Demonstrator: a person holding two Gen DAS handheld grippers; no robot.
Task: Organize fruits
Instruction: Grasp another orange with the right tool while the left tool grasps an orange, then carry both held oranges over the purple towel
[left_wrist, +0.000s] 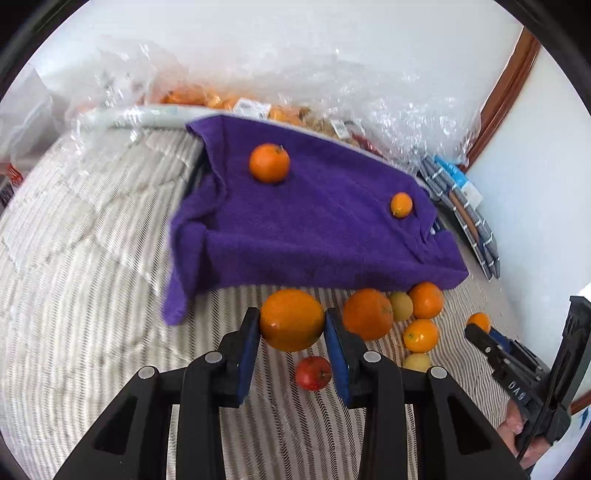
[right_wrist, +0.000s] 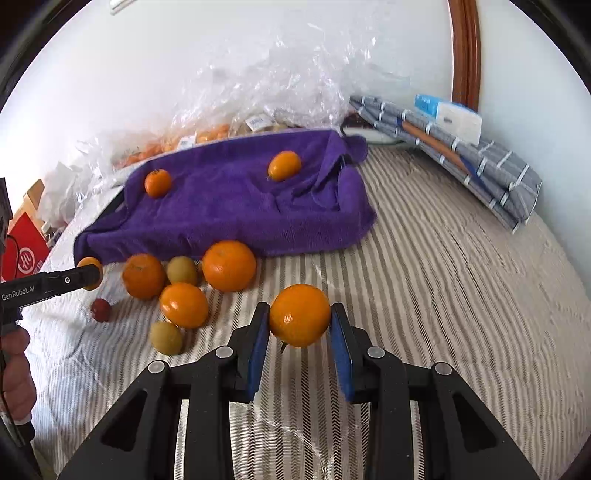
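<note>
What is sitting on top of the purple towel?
Two oranges rest on the purple towel: a larger one and a smaller one. The towel drapes over something raised; what it covers cannot be seen.

left gripper (left_wrist: 291, 325): angled downward, blue pads pressed on both sides of an orange (left_wrist: 291, 319), lifted clear of the surface
right gripper (right_wrist: 300, 325): angled downward, blue pads clamped on an orange (right_wrist: 300, 315)
hands: each wraps a gripper handle, one (right_wrist: 14, 360) at the frame edge

Two oranges (left_wrist: 269, 163) on towel (left_wrist: 314, 236)
</note>
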